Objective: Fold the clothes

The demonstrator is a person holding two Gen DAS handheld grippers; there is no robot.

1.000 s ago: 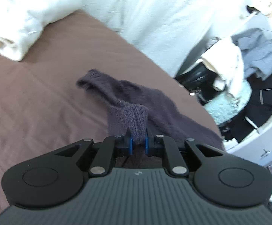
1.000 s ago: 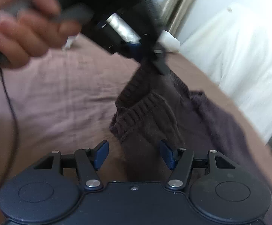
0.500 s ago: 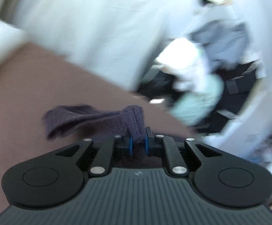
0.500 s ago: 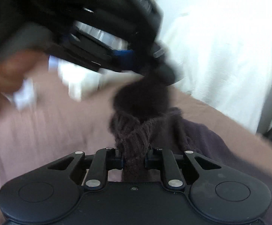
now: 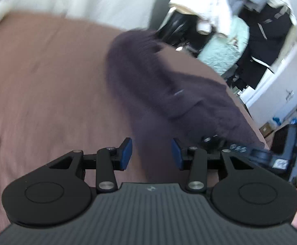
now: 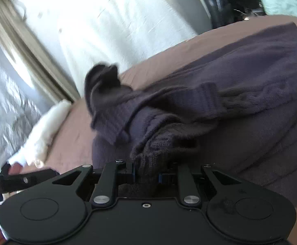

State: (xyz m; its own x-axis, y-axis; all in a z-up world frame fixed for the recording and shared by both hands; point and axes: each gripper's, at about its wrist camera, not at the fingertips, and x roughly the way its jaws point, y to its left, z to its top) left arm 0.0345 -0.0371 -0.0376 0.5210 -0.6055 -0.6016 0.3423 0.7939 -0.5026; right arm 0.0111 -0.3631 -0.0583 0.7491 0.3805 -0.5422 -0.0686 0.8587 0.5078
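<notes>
While our left tool is opening around the purple knit sweater, our right tool pinches its ribbed edge; tugging now could undo the fold.

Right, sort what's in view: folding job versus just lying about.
Job: purple knit sweater; right gripper clamped on its ribbed edge; left gripper, jaws opening, cloth between them.
Lying about: white towel; clothes heap; curtain.

Two claws: the left claw and the right claw. One dark purple knit sweater on one brown bed. One white folded garment at the bed's far left.
</notes>
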